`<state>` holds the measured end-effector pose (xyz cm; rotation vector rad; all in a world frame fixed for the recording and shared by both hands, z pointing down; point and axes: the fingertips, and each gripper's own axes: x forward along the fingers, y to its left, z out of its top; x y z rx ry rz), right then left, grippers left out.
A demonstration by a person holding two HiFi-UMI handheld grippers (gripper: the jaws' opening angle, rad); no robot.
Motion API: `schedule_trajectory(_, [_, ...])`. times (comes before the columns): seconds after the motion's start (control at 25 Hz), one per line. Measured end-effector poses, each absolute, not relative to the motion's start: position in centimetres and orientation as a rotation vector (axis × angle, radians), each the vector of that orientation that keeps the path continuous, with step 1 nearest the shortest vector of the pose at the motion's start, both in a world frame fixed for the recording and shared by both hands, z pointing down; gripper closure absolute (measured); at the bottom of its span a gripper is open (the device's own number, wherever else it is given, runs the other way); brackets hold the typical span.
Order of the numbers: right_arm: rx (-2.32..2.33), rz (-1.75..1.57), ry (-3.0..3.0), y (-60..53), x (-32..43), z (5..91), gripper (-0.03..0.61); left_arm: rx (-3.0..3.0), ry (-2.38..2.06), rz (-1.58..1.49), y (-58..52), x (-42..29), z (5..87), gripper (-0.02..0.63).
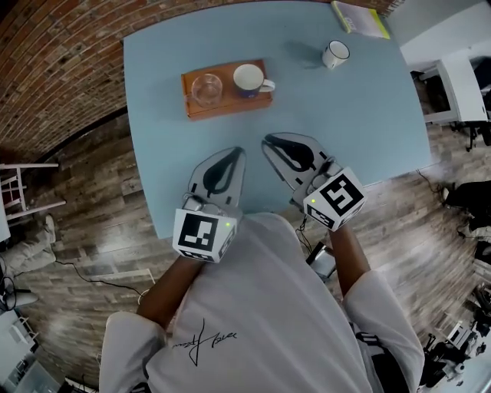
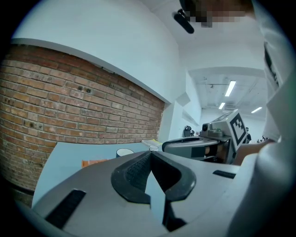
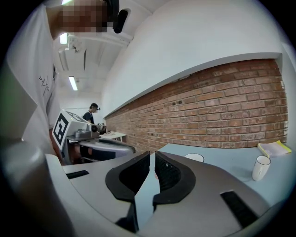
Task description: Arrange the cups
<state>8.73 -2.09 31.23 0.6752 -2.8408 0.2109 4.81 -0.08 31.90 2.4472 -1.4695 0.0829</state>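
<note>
both grippers sit at the near edge of the counter [image 1: 360, 123], tips pointing toward the far side. left gripper [image 1: 238, 151]: jaws pressed together, nothing between them. right gripper [image 1: 267, 141]: jaws likewise together, empty.

wooden tray [image 1: 230, 101] at far centre-left carries two cups side by side: clear glass [image 1: 207, 88] on the left, white mug [image 1: 249, 78] on the right with its handle over the tray's right edge. a second white mug [image 1: 335, 54] stands alone at far right, well apart from the tray, near a yellow book [image 1: 360, 18].

judgement: partly done, two of three on the tray. the lone mug looks like what remains.
</note>
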Motion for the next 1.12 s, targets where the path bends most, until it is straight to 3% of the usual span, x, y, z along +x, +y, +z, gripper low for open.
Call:
schedule_trajectory(0.6, [0.551, 0.113, -2.819, -8.3, 10.1, 34.1, 0.55, 2.43, -1.401, 0.151, -1.4, 6.0, 33.6, 0.606])
schedule_trajectory(0.68, [0.545, 0.131, -2.812, -9.1, 10.1, 34.6, 0.494, 2.429, -1.392, 0.157, -1.3, 6.2, 33.8, 0.606])
schedule_trajectory(1.12, [0.497, 0.202, -2.777, -13.2, 10.2, 38.1, 0.438, 2.375, -1.359, 0.119, -1.5, 5.8, 34.4, 0.606])
